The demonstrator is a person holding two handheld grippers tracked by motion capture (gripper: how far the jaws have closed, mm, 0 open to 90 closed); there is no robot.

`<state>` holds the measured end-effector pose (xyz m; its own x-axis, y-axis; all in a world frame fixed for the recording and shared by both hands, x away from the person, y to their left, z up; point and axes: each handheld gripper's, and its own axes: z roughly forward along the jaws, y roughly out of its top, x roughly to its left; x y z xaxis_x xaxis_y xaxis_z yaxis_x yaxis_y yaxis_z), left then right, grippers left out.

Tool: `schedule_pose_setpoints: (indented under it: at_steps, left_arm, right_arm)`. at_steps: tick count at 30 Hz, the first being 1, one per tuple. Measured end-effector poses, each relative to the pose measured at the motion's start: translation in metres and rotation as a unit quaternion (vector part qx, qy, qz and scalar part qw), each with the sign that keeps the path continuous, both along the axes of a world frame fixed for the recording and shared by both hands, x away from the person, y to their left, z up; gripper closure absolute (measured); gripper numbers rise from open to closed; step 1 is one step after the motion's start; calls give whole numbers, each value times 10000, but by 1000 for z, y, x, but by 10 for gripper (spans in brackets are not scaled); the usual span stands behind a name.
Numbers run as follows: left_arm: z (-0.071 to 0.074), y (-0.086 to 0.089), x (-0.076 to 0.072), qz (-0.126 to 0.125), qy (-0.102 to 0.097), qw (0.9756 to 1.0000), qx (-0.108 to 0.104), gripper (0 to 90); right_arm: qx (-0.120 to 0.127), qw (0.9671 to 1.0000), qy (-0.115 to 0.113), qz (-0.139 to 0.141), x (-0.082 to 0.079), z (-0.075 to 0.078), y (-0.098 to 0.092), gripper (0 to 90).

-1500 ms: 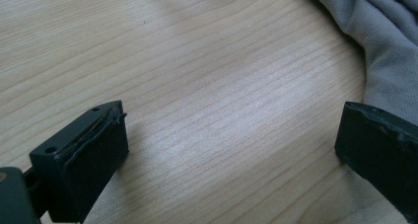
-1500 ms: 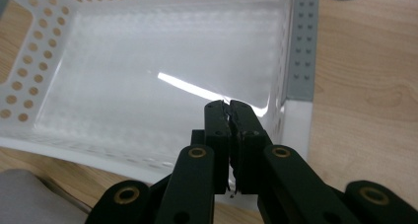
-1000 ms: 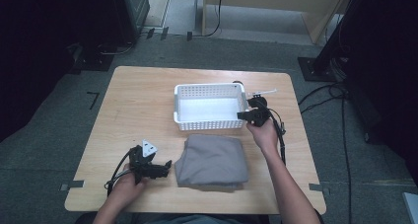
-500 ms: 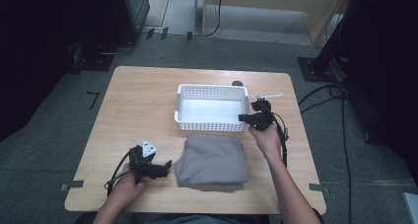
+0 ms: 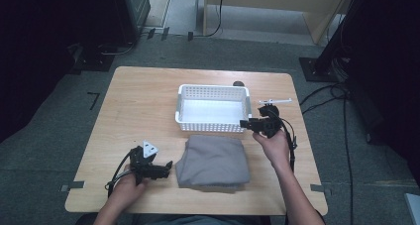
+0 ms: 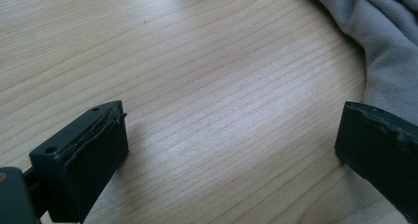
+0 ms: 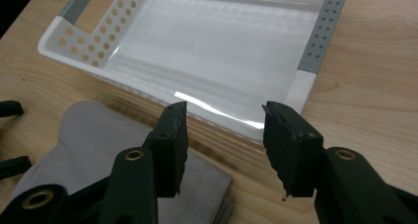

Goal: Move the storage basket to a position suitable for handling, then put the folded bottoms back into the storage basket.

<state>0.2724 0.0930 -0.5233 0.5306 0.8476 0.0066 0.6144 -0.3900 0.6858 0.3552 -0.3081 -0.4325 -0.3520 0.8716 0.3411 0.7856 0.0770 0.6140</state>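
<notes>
Overhead, the white basket (image 5: 213,108) lies lengthwise across the table, beside the right gripper (image 5: 247,124). Its jaws, just opening, hold nothing. Up close, the left gripper (image 6: 231,150) gapes empty by the grey cloth (image 6: 379,41).

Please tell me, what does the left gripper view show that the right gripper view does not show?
The left gripper view alone gives the left gripper, its jaws wide apart over bare wood.

The right gripper view alone gives the white basket and the right gripper, whose jaws have just been opening, nothing between them.

Both share the wooden table and the folded grey cloth.
</notes>
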Motion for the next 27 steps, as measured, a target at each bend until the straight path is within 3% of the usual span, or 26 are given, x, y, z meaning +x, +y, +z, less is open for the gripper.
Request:
schedule_pose_setpoints:
  at_steps: [11,27]
  left_arm:
    - [0,0,0,-3,1,10000,3,0]
    - [0,0,0,-2,-6,10000,-1,0]
  right_arm:
    - [-103,9995,7,296,-29,-9,5,531]
    - [-89,9995,272,148,-57,-26,20,388]
